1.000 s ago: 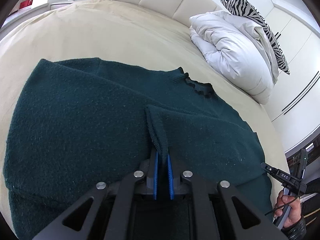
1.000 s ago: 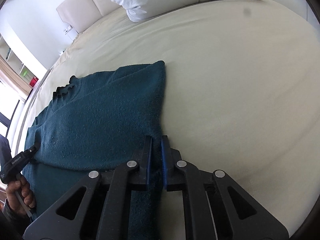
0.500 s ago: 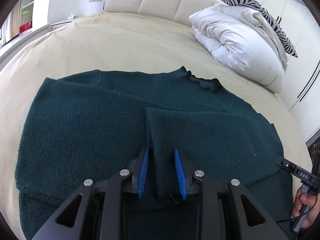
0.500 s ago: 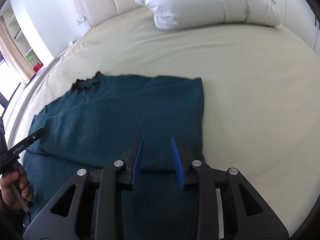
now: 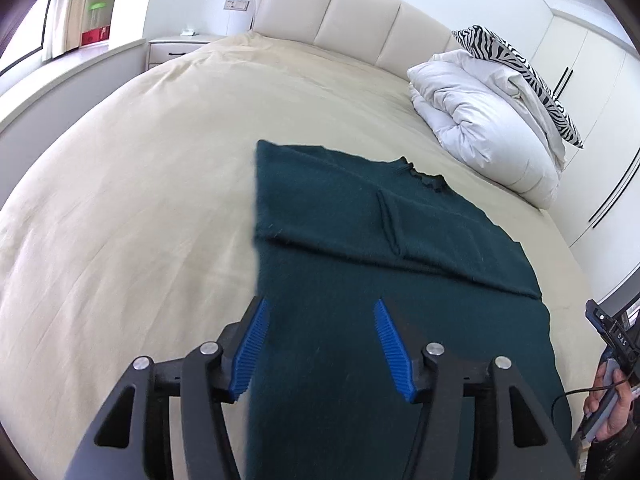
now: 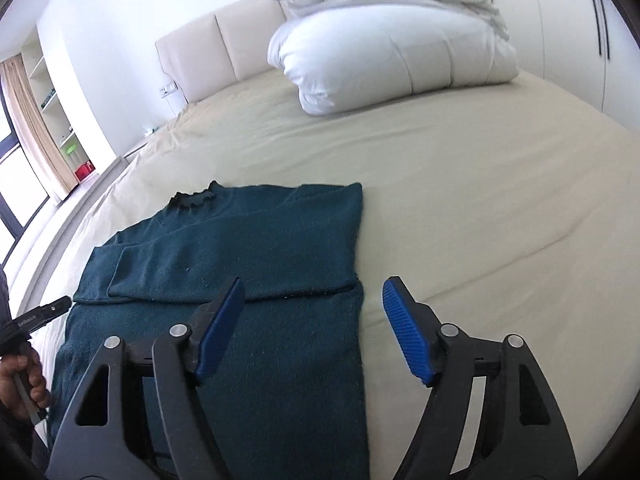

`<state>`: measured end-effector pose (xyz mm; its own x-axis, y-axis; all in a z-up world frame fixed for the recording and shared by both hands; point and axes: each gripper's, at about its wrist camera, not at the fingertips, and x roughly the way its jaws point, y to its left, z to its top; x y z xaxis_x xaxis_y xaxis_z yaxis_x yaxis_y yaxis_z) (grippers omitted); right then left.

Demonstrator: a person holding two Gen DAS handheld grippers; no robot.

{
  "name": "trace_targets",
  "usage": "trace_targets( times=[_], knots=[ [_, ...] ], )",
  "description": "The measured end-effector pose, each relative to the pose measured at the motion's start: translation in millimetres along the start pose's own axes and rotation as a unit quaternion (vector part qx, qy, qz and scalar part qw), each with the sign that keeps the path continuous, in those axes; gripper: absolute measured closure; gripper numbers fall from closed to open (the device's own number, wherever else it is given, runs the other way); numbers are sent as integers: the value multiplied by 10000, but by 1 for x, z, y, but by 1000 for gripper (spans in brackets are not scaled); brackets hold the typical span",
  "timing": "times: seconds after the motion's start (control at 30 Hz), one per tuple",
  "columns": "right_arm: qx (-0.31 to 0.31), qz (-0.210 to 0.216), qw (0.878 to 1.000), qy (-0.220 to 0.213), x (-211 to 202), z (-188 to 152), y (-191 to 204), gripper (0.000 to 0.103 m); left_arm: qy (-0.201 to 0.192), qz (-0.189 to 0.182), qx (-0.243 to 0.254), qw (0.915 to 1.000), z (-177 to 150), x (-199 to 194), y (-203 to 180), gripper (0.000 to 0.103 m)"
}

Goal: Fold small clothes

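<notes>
Nearest the cameras, the left gripper [image 5: 318, 344] and right gripper [image 6: 312, 330] hang above the dark green sweater [image 5: 400, 300], their jaws having just opened wide, with nothing between them. The sweater lies on the bed [image 5: 140, 200], sleeves folded in, short of the white duvet [image 5: 480, 120]. The loose sleeves could slip out in the next fold if only the top layer is pinched.

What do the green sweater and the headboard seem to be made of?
Sweater: looks like a thick wool or fleece knit, matte and fuzzy, with a ruffled knitted collar. Headboard: probably leather or faux leather over padding, smooth cream panels with stitched seams and a slight sheen.
</notes>
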<state>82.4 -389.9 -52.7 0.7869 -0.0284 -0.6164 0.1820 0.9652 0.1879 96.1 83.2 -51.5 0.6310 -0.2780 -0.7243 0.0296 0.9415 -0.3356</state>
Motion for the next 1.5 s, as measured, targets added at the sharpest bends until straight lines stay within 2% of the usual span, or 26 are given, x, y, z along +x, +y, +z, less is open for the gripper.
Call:
trace_targets(
  times=[0.1,0.13,0.2,0.33,0.4,0.43,0.53,0.63,0.7,0.8,0.93,1.0,1.07,1.3,1.5],
  knots=[
    [-9,-42,9998,-169,-36,-19,5,22,206,-167,-145,9995,-33,-33,18,43],
    [32,1,9998,-204,-44,-24,5,16,343,-279,-252,9987,-46,-42,25,43],
    [6,242,9996,-166,-61,-37,9,11,598,-506,-391,9962,-69,-54,34,43],
    [69,686,9975,172,-77,-59,12,11,1033,-614,-588,9910,-113,-66,47,43],
    [228,899,9945,484,-77,-71,11,12,1054,-740,-707,9891,-126,-72,53,43],
    [311,957,9931,598,-79,-76,9,17,1074,-823,-812,9875,-130,-74,55,43],
    [605,1154,9877,863,-84,-91,0,22,1257,-1117,-954,9811,-134,-76,55,45],
    [897,1309,9811,1109,-88,-107,-10,26,1441,-1239,-901,9776,-140,-74,54,45],
    [1074,1392,9761,1274,-89,-117,-17,27,1510,-1279,-1018,9749,-142,-75,57,50],
    [1249,1391,9707,1512,-91,-127,-26,27,1594,-1337,-1159,9712,-145,-77,62,60],
    [1401,1390,9659,1676,-99,-133,-39,27,1709,-1268,-1004,9719,-148,-80,58,72],
    [1468,1292,9631,1847,-101,-137,-46,27,1739,-1234,-964,9722,-148,-78,55,80],
    [1537,1172,9600,2027,-101,-142,-53,27,1761,-1195,-914,9728,-150,-77,53,93],
    [1545,1020,9451,2691,-106,-155,-68,33,1773,-1148,-756,9745,-149,-76,47,95],
    [1410,1014,9291,3266,-93,-164,-57,35,1771,-1134,-666,9754,-152,-79,46,96]
  ],
)
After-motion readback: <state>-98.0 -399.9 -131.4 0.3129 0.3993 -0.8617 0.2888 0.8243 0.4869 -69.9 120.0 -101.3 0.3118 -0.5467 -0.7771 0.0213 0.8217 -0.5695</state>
